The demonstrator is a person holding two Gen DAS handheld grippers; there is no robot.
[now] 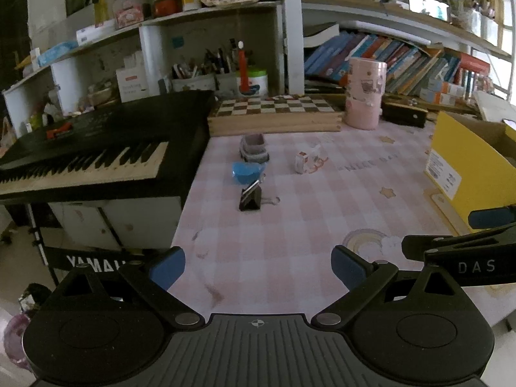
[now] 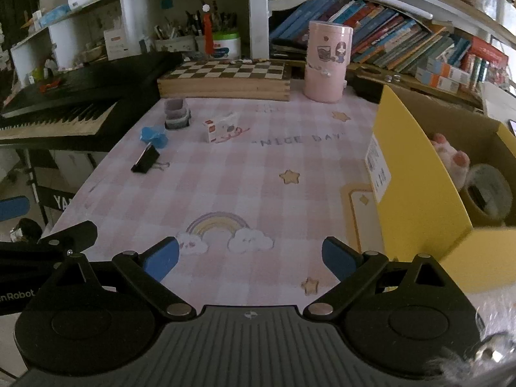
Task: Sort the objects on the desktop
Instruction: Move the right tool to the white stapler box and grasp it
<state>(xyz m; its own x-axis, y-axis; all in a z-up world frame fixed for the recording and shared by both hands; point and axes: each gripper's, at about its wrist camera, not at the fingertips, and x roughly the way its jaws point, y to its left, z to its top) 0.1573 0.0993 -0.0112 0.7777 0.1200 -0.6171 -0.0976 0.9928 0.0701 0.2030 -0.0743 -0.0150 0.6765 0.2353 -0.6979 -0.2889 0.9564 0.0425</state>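
Cluttered shelves of books ring a pink checked table point(image 2: 258, 167), and both tools hover low at its near edge. Left hand-held gripper point(image 1: 258, 267) gapes wide, holding nothing; right hand-held gripper point(image 2: 250, 258) likewise spread and empty. Over at the right edge the yellow box point(image 2: 419, 174) already holds a plush toy point(image 2: 451, 158) and a tape roll point(image 2: 487, 193). Left to clear, clustered toward the far left corner: black binder clip point(image 1: 250, 195), blue piece point(image 1: 246, 171), small lidded jar point(image 1: 253, 146), little carton point(image 1: 303, 161). Roughly halfway, I'd say.
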